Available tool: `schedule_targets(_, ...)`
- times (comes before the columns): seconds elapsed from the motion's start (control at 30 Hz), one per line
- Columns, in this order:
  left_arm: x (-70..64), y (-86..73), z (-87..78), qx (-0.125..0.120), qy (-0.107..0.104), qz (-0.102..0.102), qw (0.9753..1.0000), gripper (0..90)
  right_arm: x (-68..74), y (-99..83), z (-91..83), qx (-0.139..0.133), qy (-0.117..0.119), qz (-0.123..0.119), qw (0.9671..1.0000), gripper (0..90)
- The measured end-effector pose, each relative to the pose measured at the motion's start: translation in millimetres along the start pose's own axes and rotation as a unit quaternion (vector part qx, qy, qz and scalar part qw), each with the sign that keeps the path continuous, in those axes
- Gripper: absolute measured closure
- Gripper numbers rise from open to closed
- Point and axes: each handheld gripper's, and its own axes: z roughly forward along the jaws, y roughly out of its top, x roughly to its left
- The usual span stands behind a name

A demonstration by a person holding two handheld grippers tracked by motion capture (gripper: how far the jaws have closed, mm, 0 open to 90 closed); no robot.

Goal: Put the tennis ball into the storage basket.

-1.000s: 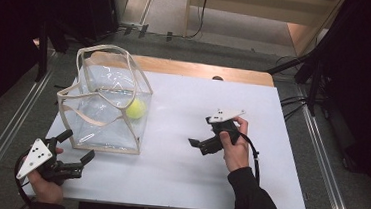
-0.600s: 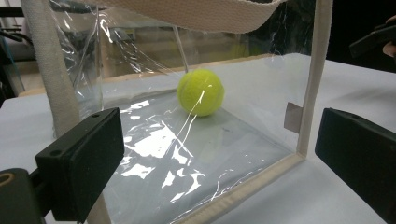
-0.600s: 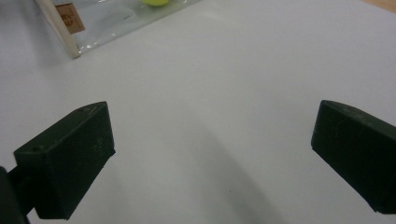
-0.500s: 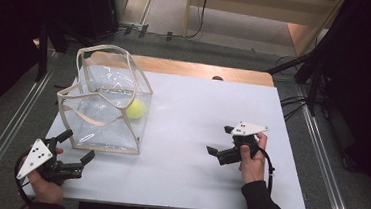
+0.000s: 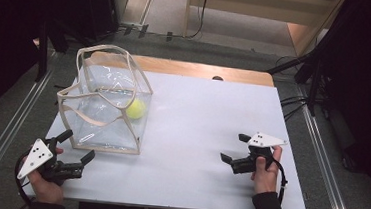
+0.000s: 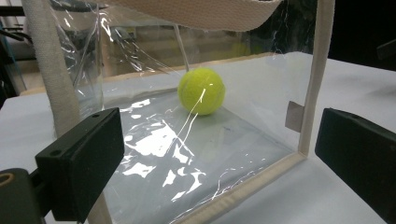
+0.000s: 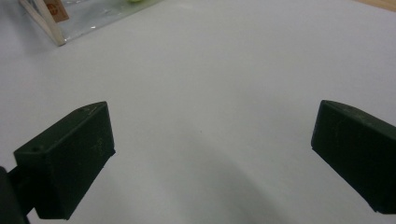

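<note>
A white table [image 5: 196, 135] was seen from above, and everything else could be placed against the clear bag [image 5: 106, 103] that stood upright at its left side. The bag was a soft box of thin transparent film, edged and handled with cream webbing [image 6: 60, 84], its mouth open to the top. Inside the bag, on its floor and toward the far right corner, a yellow-green ball [image 5: 136, 108] lay at rest, touching nothing but the film. Just in front of the bag's near left corner the left gripper [image 5: 72, 151] was held low, its jaws spread wide and aimed at the near wall, with nothing between them. Well to the right of the bag the right gripper [image 5: 235, 147] was held over bare table, its jaws likewise wide apart and empty. The bag was judged light and floppy, its film slippery and likely to crumple or slide if pinched; the webbing at the rim or a handle was judged the surer hold. The ball [image 6: 201, 91] was judged light, felted, slightly yielding, and apt to roll; it would best be taken across its middle through the open top.
</note>
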Motion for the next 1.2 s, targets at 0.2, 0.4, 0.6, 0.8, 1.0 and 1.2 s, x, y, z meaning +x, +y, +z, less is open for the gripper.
schedule_targets(0.2,-0.3,0.0,0.2,0.001,0.001,0.000,1.0000,1.3,-4.4,-12.6,-12.8,-0.015,-0.011,0.010,0.9998,0.0)
schedule_targets(0.4,-0.5,0.1,0.2,0.003,0.002,0.001,1.0000,1.3,-7.6,-25.8,-23.5,-0.023,-0.024,0.019,0.9993,0.0)
schedule_targets(0.6,-0.7,0.0,0.6,0.001,0.002,0.001,1.0000,1.3,-14.9,-34.8,-38.7,-0.034,-0.036,0.029,0.9983,0.0)
schedule_targets(0.8,-0.6,0.0,0.4,0.003,0.004,0.002,1.0000,1.3,-21.7,-45.5,-54.6,-0.046,-0.052,0.042,0.9967,0.0)
schedule_targets(1.0,-0.5,0.0,0.3,0.004,0.004,0.002,1.0000,1.3,-27.8,-56.9,-68.3,-0.057,-0.065,0.057,0.9946,0.0)
schedule_targets(1.2,-0.5,-0.1,0.6,0.003,0.004,0.002,1.0000,1.3,-33.9,-66.1,-79.3,-0.072,-0.076,0.070,0.9920,0.0)
